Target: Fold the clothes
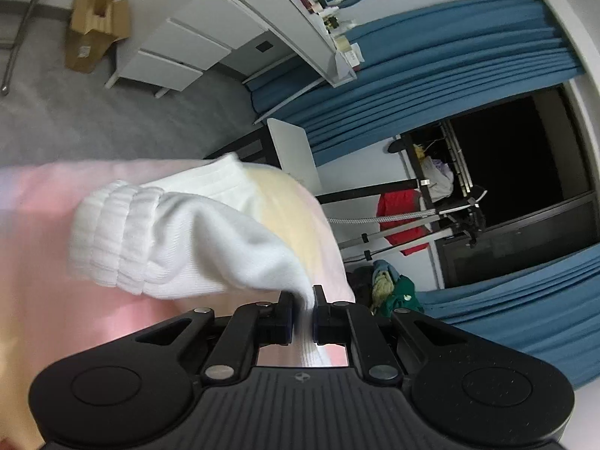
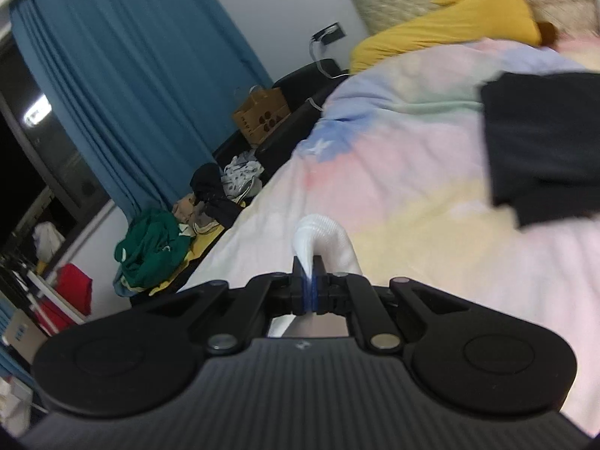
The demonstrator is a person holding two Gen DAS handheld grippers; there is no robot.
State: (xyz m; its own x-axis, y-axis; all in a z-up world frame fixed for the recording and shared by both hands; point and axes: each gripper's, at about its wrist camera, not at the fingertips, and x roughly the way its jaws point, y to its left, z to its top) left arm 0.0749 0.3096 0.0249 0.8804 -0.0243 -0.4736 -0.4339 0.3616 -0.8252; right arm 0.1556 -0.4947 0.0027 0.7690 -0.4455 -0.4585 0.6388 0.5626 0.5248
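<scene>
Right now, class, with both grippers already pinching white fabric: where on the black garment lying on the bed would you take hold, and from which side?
Take the black garment at its near lower corner, coming in low from the foot of the bed. That corner juts out over the pastel duvet, so jaws can probably slide under its edge. The right gripper must first release the white sock.
</scene>
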